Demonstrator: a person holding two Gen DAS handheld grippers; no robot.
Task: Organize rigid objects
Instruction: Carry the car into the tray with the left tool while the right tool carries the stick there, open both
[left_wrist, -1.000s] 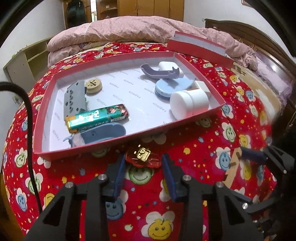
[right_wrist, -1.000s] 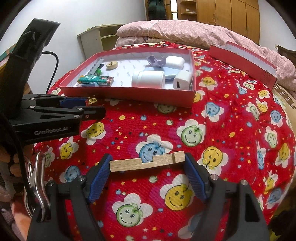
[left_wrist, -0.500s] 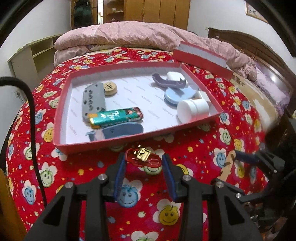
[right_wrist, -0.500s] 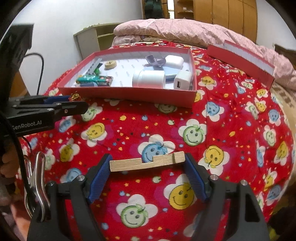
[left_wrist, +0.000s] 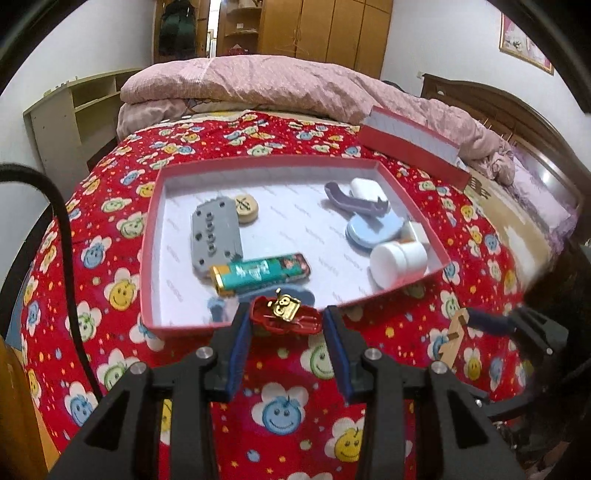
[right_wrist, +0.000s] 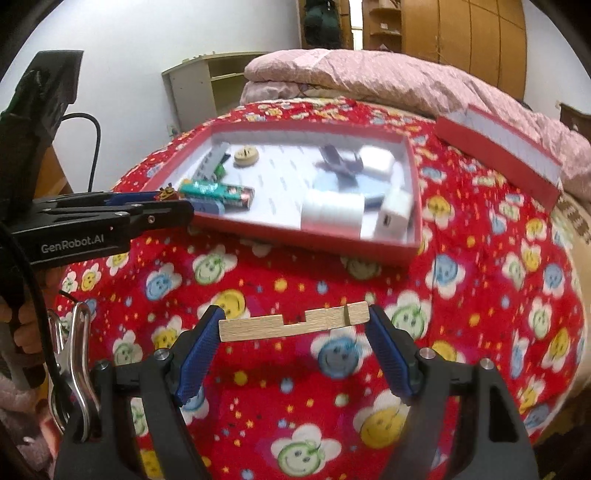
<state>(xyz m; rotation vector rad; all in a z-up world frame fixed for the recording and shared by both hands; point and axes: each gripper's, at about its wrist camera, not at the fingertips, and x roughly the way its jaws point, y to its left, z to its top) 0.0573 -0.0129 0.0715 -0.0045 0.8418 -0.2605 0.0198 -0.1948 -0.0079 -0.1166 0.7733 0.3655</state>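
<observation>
Read "GenRobot.AI" in white on the side of the left gripper, which was pinching a red clip with a gold charm right over the near rim of the red box. Further right, saw the right gripper clamped on both ends of a notched wooden strip, held crosswise above the smiley bedspread, well short of the box.
</observation>
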